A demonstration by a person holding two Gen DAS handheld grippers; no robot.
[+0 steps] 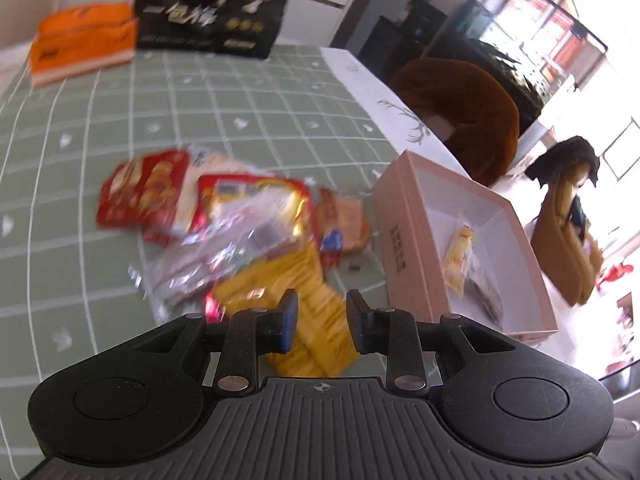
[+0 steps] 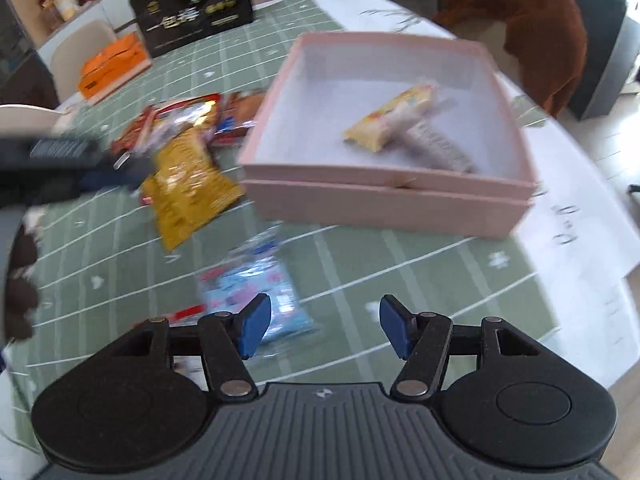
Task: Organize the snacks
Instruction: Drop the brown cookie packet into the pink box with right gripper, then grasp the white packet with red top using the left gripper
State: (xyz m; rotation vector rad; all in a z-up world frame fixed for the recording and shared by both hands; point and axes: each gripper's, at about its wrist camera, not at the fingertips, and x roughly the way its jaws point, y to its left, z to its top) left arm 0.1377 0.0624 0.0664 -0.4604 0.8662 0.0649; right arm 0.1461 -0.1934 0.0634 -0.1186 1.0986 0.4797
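Green checked tablecloth (image 2: 400, 256) covered the table, with a white runner along the edge out to the right of both grippers. Far ahead sat one black gift bag (image 1: 212, 8) with gold lettering and one flat orange box (image 1: 82, 46) beside it. One brown cushioned chair (image 1: 460, 116) stood past the table's right edge.

One pink box (image 2: 384, 200), open on top, sat just ahead of the right gripper (image 2: 324, 328) and off to the right of the left gripper (image 1: 322, 320). Two packets lay inside it: one yellow wrapped snack (image 2: 390, 118) and one greyish one (image 2: 432, 148), crossing each other, the yellow one's long axis running diagonally toward the box's far right corner.

Snack pile (image 1: 224, 224) lay ahead of the left gripper, too blurred for an exact count; I made out roughly two red bags, a clear crinkly one and a round brownish thing. One yellow bag (image 1: 304, 320) was nearest, its long axis running straight away from the left gripper, and its near end showed between the fingers.

One light blue packet (image 2: 256, 292) lay flat just ahead of the right gripper's left finger, long axis pointing roughly away from it.

Left gripper's jaws were narrowly apart; couldn't tell whether they gripped the yellow bag. Right gripper's jaws stood well apart, holding nothing.
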